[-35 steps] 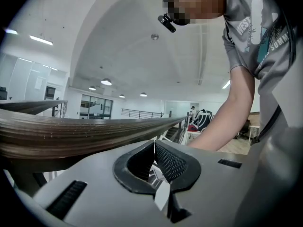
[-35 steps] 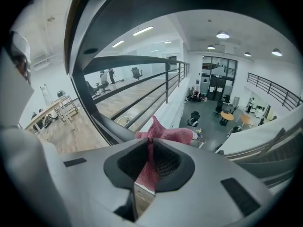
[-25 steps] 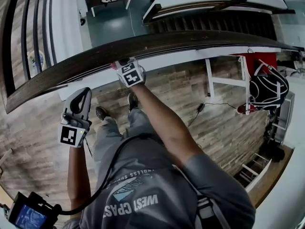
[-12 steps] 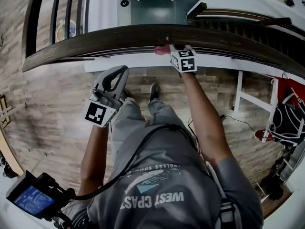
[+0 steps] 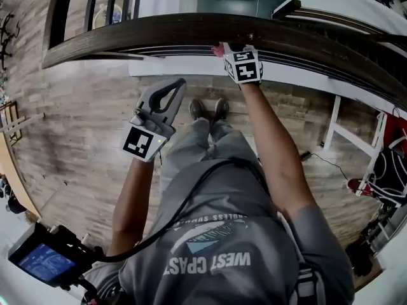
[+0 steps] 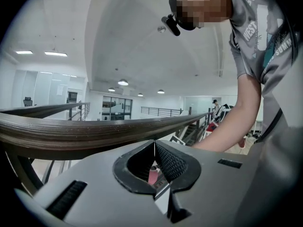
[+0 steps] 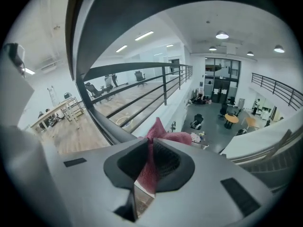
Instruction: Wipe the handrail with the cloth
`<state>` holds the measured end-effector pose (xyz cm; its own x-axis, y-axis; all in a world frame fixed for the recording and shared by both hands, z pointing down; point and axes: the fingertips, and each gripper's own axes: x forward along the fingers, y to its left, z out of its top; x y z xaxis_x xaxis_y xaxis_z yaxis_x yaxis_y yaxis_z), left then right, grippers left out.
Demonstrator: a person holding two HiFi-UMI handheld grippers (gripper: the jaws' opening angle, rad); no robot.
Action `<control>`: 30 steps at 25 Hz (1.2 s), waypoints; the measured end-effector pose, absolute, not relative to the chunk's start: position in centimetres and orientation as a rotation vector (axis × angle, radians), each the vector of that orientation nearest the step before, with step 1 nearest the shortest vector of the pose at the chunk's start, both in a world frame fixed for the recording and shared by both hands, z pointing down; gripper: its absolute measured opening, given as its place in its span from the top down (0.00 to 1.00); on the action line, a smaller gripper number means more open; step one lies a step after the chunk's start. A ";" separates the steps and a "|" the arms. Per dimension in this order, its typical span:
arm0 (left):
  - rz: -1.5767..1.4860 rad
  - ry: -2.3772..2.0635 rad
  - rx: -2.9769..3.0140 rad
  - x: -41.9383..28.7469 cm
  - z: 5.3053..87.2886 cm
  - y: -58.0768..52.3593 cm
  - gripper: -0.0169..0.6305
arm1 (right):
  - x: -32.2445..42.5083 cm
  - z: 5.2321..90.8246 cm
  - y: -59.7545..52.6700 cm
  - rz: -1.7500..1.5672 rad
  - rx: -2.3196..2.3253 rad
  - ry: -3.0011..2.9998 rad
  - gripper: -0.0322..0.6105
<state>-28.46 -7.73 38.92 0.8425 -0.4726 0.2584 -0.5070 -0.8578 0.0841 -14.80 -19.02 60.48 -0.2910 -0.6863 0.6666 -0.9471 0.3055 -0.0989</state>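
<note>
Screen unit (image 5: 41,262): at 7 o'clock in the head view, a small box with a lit blue screen; a black cable runs from it up across the person's grey shirt.
Floor (image 5: 76,138): wood-look planks, filling the 9 o'clock side below the rail.
Left hand-held gripper (image 5: 173,91): at about 10 o'clock of the head view, held in the air short of the handrail and not touching it. Its own view shows the two jaw tips meeting, closed on nothing. Its marker cube sits at its 7 o'clock end, toward the person.
Shoes (image 5: 210,110): two dark shoes side by side on the floor, just to the 3 o'clock side of the left hand-held gripper.
Handrail (image 5: 159,33): a long dark wooden rail crossing the top of the head view from 10 o'clock to 2 o'clock. In the left gripper view it passes across in front of the jaws, from 9 o'clock toward 2 o'clock.
Cloth (image 5: 218,48): pink, bunched, lying against the handrail at 12 o'clock. In the right gripper view it stands up between the jaws and spills over their tips.
Right hand-held gripper (image 5: 235,48): at the handrail at 12 o'clock, jaws clamped on the cloth, marker cube facing up.
Right arm (image 5: 270,151): bare forearm stretched from the shoulder at 5 o'clock up to that hand-held gripper.
</note>
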 end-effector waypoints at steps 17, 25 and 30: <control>0.343 -0.623 2.917 -27.4 39.0 -5.3 0.96 | -12.9 60.7 -14.9 0.664 1.484 -2.021 0.90; 0.368 -0.609 2.932 -28.9 39.3 -4.8 0.96 | -21.8 60.4 -16.0 0.647 1.335 -2.152 0.90; 0.366 -0.599 2.939 -28.8 39.4 -4.8 0.96 | -16.4 60.7 -14.5 0.631 1.410 -2.101 0.90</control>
<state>-28.85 -4.76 39.39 0.8924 -0.3698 0.2585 -0.3987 -0.9145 0.0682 -16.43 -14.53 60.75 -0.3171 -0.6874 0.6534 -0.9337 0.3471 -0.0880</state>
